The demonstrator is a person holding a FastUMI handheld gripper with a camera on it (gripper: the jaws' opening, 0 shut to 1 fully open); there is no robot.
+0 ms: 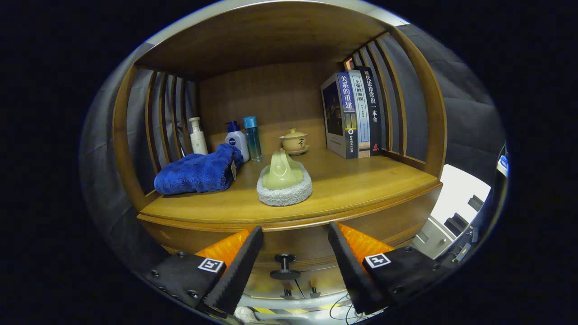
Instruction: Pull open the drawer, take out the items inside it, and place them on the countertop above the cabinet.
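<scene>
Below, tool [295, 253] agape; drawer knob [285, 266] between fingers, untouched.

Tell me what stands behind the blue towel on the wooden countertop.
Behind the blue fluffy towel stand a white pump bottle, a white blue-capped bottle and a clear blue bottle; their bases are partly hidden. The open gripper brackets the drawer knob.

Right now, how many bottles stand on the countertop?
3, all at the back behind the blue towel: a white pump bottle, a white bottle with a blue cap, and a blue bottle. The towel may hide more.
</scene>
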